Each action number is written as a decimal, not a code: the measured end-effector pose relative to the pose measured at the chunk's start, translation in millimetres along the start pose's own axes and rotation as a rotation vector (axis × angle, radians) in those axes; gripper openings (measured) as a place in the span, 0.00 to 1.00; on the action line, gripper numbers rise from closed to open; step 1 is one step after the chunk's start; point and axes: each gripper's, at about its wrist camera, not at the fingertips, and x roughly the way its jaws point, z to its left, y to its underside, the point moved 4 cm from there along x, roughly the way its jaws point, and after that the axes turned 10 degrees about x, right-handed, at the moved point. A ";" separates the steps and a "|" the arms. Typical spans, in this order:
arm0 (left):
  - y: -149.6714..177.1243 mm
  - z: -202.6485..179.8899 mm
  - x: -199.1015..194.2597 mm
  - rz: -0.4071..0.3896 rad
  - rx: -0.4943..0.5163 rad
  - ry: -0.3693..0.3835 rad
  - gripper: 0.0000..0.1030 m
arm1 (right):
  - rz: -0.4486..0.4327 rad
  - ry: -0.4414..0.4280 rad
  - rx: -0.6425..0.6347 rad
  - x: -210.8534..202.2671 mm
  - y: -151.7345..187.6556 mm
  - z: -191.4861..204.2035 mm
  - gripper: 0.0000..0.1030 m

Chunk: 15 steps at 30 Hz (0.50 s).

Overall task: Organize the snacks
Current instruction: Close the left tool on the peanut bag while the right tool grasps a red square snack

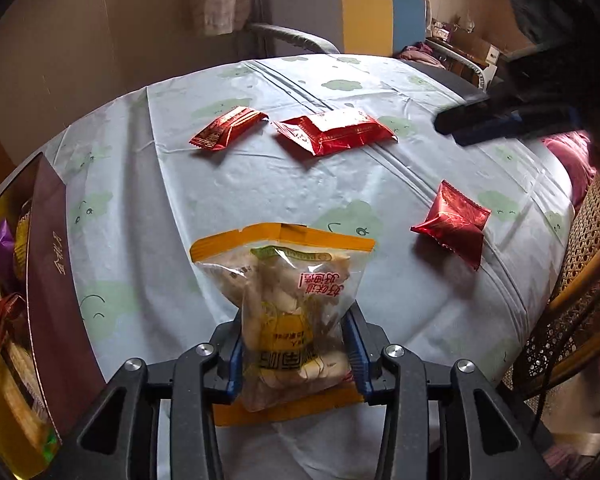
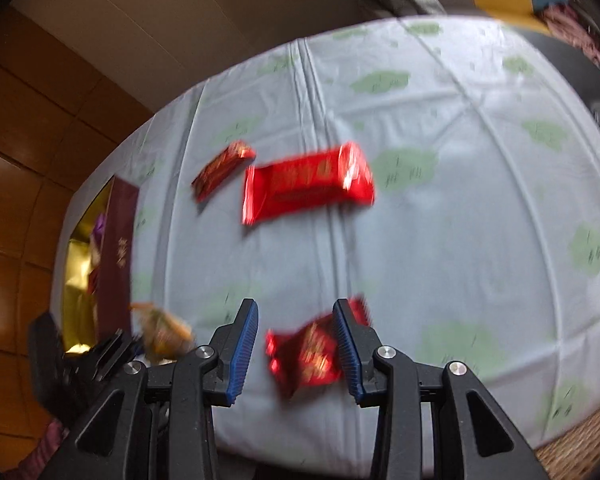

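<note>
Both grippers tilt steeply down over the cloud-printed tablecloth. At lower centre, the left gripper clamps a clear, orange-edged snack bag between ribbed blue pads. In the blurred right view, the right gripper apparently straddles a crinkled red foil packet, jaws apart.

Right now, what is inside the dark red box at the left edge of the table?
The dark red box stands open, with a gold lining. Inside are a purple packet, a red wrapper and some pale packets. Its near wall hides whatever lies deeper.
</note>
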 end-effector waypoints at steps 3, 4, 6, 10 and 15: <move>1.3 2.2 -1.1 -0.009 -0.012 0.010 0.41 | 0.043 -0.021 0.038 0.9 23.9 -4.8 0.38; 1.4 2.5 -1.3 -0.011 -0.016 0.013 0.41 | 0.055 -0.010 0.038 2.8 31.6 -5.7 0.38; 2.3 3.3 -2.0 -0.017 -0.019 0.018 0.41 | 0.089 -0.008 0.048 11.5 39.6 -7.7 0.38; 2.6 4.2 -2.4 -0.023 -0.030 0.025 0.42 | 0.091 -0.025 0.113 27.2 37.6 -13.9 0.38; 3.9 5.4 -3.0 -0.029 -0.034 0.026 0.42 | 0.024 0.018 0.122 36.9 11.5 -6.0 0.43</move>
